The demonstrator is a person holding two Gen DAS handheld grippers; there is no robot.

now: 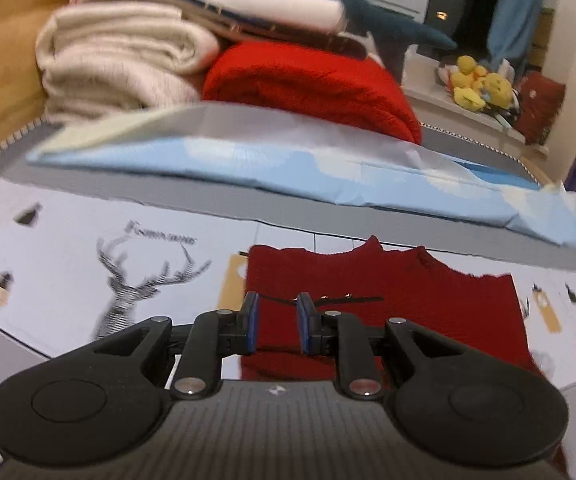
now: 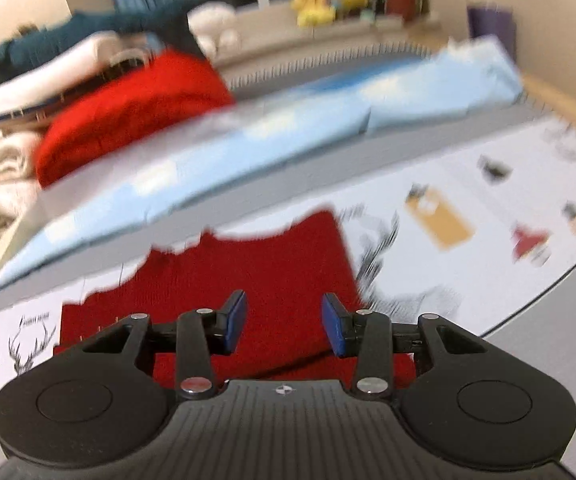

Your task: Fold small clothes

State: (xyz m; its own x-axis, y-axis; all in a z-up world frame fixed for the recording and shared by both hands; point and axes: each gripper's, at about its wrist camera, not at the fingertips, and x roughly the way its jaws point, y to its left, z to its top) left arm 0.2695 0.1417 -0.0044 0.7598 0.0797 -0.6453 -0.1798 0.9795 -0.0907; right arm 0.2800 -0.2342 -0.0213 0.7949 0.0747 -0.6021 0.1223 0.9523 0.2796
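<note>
A small dark red knitted garment lies flat on a white printed sheet, its ragged top edge towards the far side. A thin dark strap lies across it. My left gripper hovers above the garment's left part, with a narrow gap between its blue pads and nothing in it. In the right wrist view the same garment lies below my right gripper. That gripper is open wider and holds nothing. This view is blurred.
Behind the garment lies a folded light blue sheet on a grey surface. Further back are a rolled red blanket, a cream blanket and stacked folded cloths. Yellow plush toys sit on a ledge by the window.
</note>
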